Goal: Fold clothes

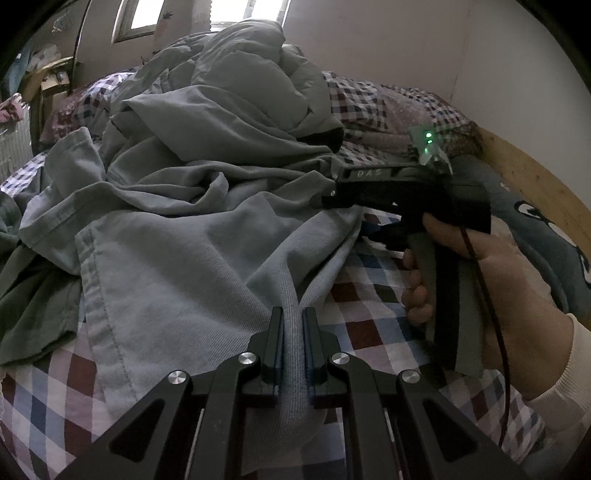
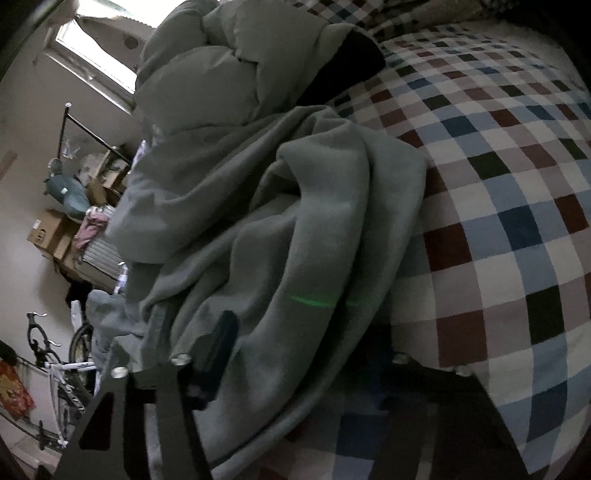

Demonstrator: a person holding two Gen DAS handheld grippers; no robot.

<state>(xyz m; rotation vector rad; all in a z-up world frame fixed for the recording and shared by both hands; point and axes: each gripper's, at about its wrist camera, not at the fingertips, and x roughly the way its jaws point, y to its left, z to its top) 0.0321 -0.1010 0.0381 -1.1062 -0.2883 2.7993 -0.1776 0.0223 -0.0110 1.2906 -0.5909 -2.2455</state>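
- The left tool (image 1: 293,354) is clamped narrow on a bunched fold of the pale blue garment (image 1: 177,266), most likely to lift or pull that edge straight.
- That garment lies crumpled across the bed (image 1: 373,306), draped off a heap of clothes toward the near edge.
- The right tool (image 1: 327,197), gripped by a hand (image 1: 480,280), reaches into the heap from the right side of the bed, nose at the cloth.
- From its own camera the right tool (image 2: 291,350) has grey-green fleece (image 2: 295,229) draped over it; one finger (image 2: 218,350) shows, the other is buried, so whether it grips cannot be told.
- Judgement: two holds on the cloth would suit spreading it flat for folding.
- In the way: a puffy grey jacket (image 1: 258,74) piled behind, and a dark green garment (image 1: 33,306) at the bed's left edge, both crowding the folding space.
- Checked bedding is bare along the right side, room to lay something out.
- Beyond: window (image 1: 140,14), boxes (image 2: 51,232), a bicycle (image 2: 62,369).
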